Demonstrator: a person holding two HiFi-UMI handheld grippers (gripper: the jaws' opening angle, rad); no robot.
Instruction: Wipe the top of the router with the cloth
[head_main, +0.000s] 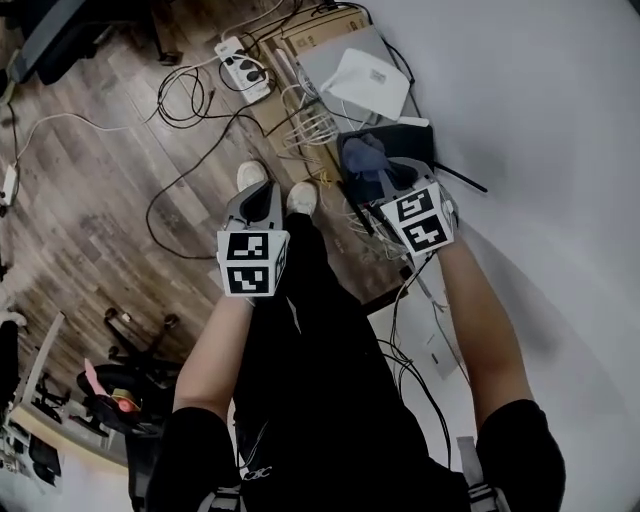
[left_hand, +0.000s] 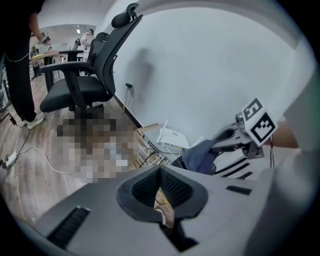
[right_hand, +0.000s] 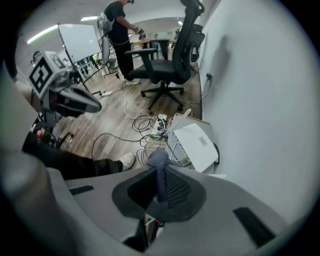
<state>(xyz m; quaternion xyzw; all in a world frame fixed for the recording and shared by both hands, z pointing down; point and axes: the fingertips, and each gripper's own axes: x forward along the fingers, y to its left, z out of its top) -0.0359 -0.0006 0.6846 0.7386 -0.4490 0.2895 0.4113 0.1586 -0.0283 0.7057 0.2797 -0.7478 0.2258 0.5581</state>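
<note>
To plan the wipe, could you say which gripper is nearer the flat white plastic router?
Right. The right gripper, shut on the blue cloth, sits just short of the white router; the left gripper is farther back, over the white shoes.

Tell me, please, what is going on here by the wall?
A person holds a gripper in each hand. The right gripper is shut on a blue cloth and hangs above the white router that sits low beside the wall; the cloth looks clear of it. The left gripper is shut with nothing in it, off to the side.
</note>
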